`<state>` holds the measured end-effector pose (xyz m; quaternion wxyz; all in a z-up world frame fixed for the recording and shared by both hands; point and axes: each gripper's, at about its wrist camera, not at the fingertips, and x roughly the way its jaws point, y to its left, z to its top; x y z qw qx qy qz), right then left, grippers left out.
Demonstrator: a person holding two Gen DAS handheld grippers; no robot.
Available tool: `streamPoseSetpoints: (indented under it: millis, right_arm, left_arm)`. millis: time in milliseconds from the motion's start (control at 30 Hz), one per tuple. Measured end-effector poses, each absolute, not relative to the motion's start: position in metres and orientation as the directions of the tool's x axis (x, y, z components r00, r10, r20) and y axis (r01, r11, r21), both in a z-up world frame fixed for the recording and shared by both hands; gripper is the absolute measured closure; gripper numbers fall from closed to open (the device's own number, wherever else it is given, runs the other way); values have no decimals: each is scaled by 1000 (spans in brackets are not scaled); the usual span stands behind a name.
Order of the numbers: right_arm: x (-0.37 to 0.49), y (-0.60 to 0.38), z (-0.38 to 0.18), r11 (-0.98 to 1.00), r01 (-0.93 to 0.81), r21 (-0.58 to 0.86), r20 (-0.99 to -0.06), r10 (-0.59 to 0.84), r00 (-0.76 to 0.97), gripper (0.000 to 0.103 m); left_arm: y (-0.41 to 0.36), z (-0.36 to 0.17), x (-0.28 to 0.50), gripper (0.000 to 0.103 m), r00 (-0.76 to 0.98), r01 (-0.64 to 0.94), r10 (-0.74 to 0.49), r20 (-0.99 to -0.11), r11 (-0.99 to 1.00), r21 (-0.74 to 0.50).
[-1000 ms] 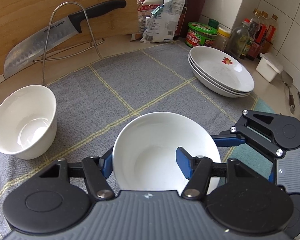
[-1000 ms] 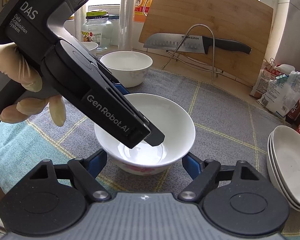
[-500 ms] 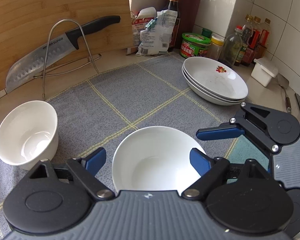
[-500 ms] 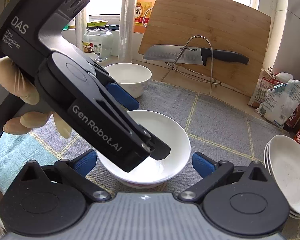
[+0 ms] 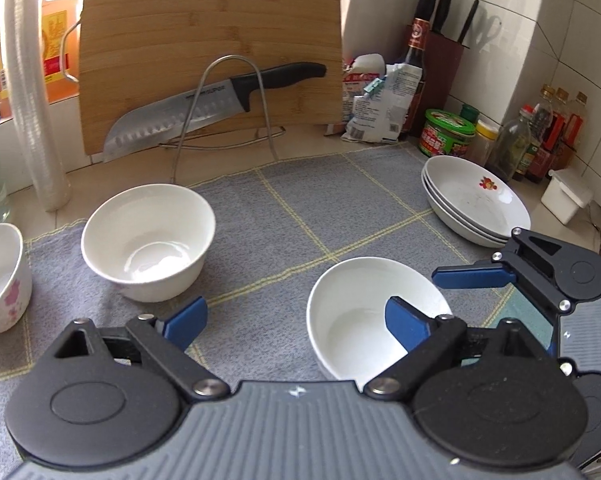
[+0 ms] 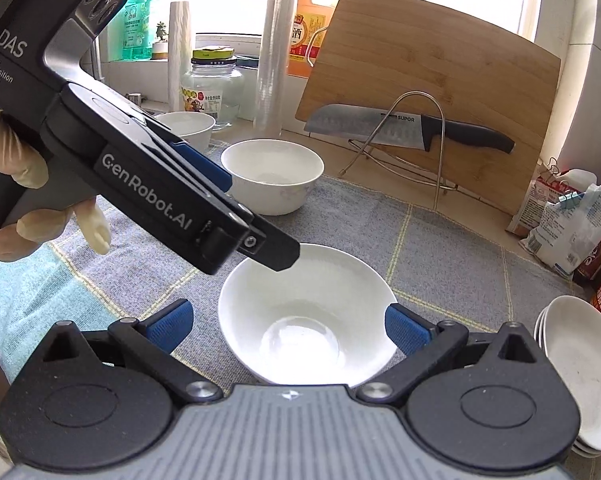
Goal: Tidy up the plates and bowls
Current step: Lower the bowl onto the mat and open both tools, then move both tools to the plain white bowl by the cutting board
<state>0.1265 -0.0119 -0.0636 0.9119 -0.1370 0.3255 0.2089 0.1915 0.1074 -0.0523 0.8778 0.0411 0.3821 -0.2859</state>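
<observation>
A wide white bowl [image 5: 356,316] [image 6: 312,312] sits on the grey checked mat. My left gripper [image 5: 296,320] is open and empty, raised above the mat just left of this bowl. My right gripper [image 6: 288,326] is open, its blue pads on either side of the bowl, not touching it. A deeper white bowl [image 5: 148,236] [image 6: 272,174] stands further back on the mat. A small flowered bowl [image 5: 0,276] stands at the far left. A stack of three white plates [image 5: 476,200] [image 6: 580,368] stands on the right.
A bamboo cutting board [image 5: 208,52] and a large knife [image 5: 204,108] on a wire stand are at the back. Bottles, jars and bags [image 5: 384,108] crowd the back right corner. A tall stack of plastic cups [image 5: 32,92] and a glass jar [image 6: 212,88] stand back left.
My left gripper let go of the wide bowl, opened, and rose back and to the left. The bowl now rests on the mat between my right gripper's open pads.
</observation>
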Motion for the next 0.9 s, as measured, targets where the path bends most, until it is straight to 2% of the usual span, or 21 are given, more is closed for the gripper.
streamPoseSetpoints:
  millis: [267,667,900]
  right_arm:
    - [146,2,-60,864,-492,-106,-645,316,696,0]
    - [200,38,-57,829,-540,-146,-655,328,681,0]
    - [241,52,-66,837,-531,-133,-696,302,651,0]
  left_arm:
    - [144,-54,206,8,590,462,-402,-700,880,-115]
    - [168,-57,266,8,609,443,-347,-713,894,-57]
    - [166,-68,300,8,598,448,-336,-728,893,-44]
